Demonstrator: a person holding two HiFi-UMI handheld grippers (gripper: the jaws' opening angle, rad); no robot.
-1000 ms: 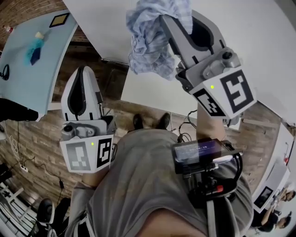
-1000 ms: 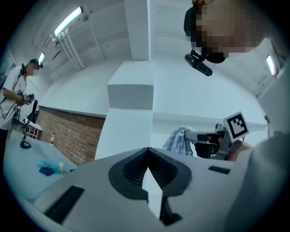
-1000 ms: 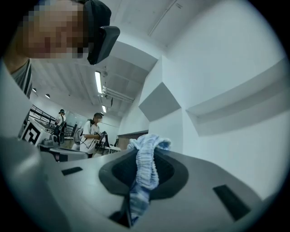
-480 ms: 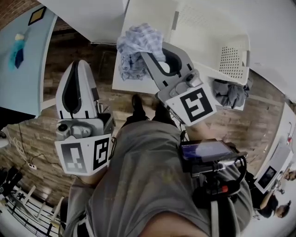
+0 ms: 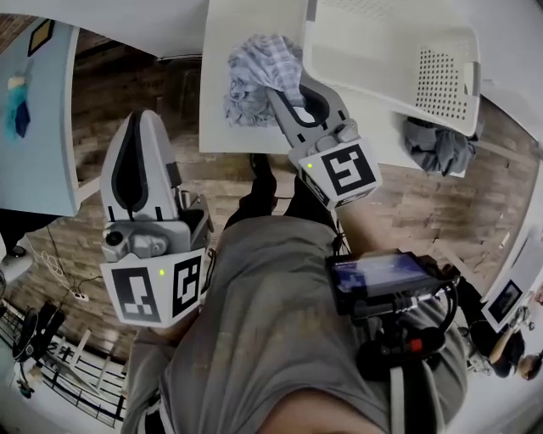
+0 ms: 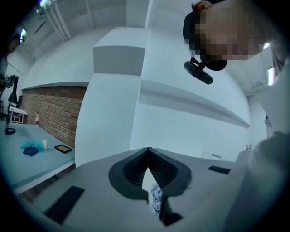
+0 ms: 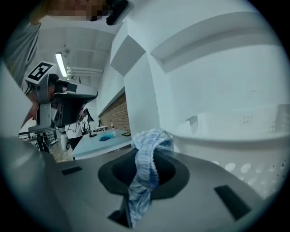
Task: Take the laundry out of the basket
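A blue-and-white checked cloth is bunched over the white table, left of the white laundry basket. My right gripper grips one end of it; in the right gripper view the cloth runs pinched between the jaws, which are just beginning to open. A grey garment hangs over the table's near edge below the basket. My left gripper is held upright at the left, away from the table, jaws shut and tips meeting.
The basket's perforated wall fills the right of the right gripper view. A pale blue table with small items stands at the far left. Brick-pattern floor lies between the tables. A device is strapped at the person's waist.
My right gripper has carried the checked cloth down from high in the view to the table left of the basket. The left gripper has barely moved.
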